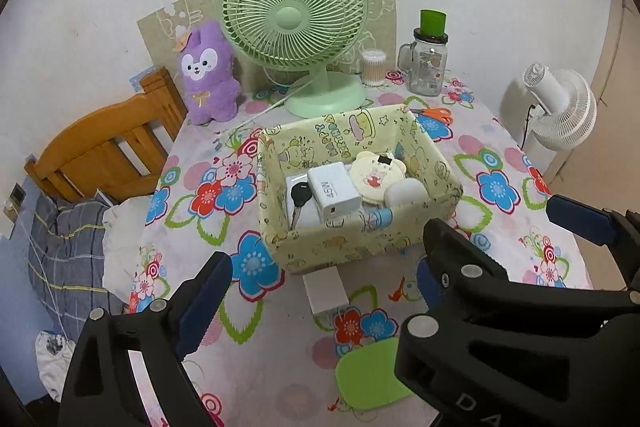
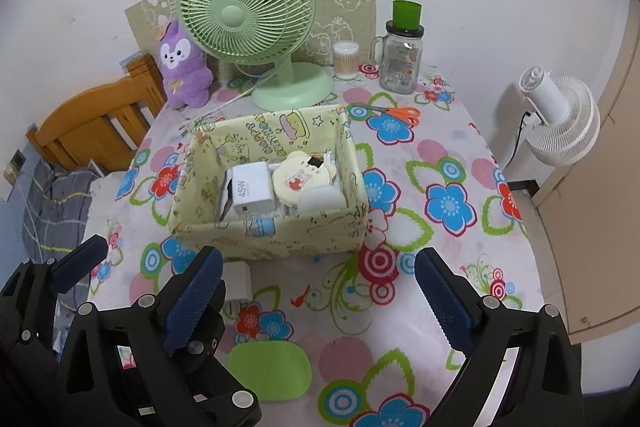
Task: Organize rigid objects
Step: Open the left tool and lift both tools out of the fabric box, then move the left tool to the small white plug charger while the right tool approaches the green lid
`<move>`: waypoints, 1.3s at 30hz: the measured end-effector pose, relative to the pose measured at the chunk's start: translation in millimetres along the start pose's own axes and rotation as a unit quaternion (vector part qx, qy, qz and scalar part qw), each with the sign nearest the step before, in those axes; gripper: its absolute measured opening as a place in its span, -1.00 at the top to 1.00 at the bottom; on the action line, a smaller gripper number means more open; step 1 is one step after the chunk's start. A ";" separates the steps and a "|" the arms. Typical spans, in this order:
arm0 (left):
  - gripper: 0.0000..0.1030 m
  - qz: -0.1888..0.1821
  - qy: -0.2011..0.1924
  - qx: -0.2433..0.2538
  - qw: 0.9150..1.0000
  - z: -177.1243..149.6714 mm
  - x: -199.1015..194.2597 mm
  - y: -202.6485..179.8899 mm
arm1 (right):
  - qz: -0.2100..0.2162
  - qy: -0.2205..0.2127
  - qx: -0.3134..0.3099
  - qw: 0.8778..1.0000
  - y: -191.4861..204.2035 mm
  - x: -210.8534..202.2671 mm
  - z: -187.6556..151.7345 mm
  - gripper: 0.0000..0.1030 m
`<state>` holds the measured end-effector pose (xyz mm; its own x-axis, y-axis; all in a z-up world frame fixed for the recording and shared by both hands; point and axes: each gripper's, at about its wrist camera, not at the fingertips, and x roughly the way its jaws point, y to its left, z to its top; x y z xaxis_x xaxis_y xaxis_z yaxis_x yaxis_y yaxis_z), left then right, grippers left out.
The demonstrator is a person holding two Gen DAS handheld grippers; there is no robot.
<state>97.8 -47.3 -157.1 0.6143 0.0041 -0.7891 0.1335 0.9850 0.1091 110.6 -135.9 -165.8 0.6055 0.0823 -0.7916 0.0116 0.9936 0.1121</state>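
A yellow patterned box (image 1: 340,247) (image 2: 280,235) stands mid-table. It holds a white 45W charger (image 1: 334,191) (image 2: 252,191), a black key (image 1: 299,201), a cream bear-shaped case (image 1: 376,173) (image 2: 302,175) and a white oval case (image 1: 406,191) (image 2: 320,199). A small white block (image 1: 325,291) (image 2: 238,281) and a flat green oval case (image 1: 368,375) (image 2: 270,365) lie on the cloth in front of the box. My left gripper (image 1: 320,291) is open and empty above the white block. My right gripper (image 2: 316,299) is open and empty to its right; it also shows in the left wrist view (image 1: 576,223).
At the back stand a green desk fan (image 1: 294,23) (image 2: 248,15), a purple plush (image 1: 208,75) (image 2: 184,67), a cotton-swab jar (image 1: 374,67), a glass jar with a green cup (image 1: 428,67) (image 2: 400,63) and orange scissors (image 1: 436,114) (image 2: 400,113). A wooden chair (image 1: 104,147) is left, a white fan (image 2: 560,123) right.
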 end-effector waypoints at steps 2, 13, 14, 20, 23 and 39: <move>-0.85 -0.001 0.002 0.001 1.000 -4.3 -2.8 -1.0 | 0.001 0.001 -0.002 1.000 0.4 -1.9 -4.1 -0.91; -0.90 -0.014 0.007 -0.001 1.000 -25.0 -8.1 -1.2 | -0.001 0.003 -0.009 1.000 3.7 -7.2 -26.4 -0.91; -0.92 -0.014 0.006 0.000 1.000 -26.8 -7.8 -1.4 | -0.002 0.004 -0.009 1.000 3.9 -6.9 -28.0 -0.91; -0.94 -0.021 0.008 0.012 1.000 -42.4 -1.3 -1.0 | -0.007 0.005 -0.012 1.000 6.5 -0.7 -45.6 -0.91; -0.94 -0.025 0.016 0.011 0.999 -52.5 4.4 1.2 | -0.008 0.010 -0.011 1.000 8.1 5.6 -54.7 -0.91; -0.94 -0.014 0.045 0.010 0.999 -92.5 47.8 7.3 | -0.026 0.007 -0.034 0.999 15.4 38.9 -94.0 -0.91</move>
<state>56.3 -24.0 -249.9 0.5375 -0.0078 -0.8432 0.1654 0.9815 0.0964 59.6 -110.2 -251.3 0.5939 0.0317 -0.8039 -0.0126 0.9995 0.0302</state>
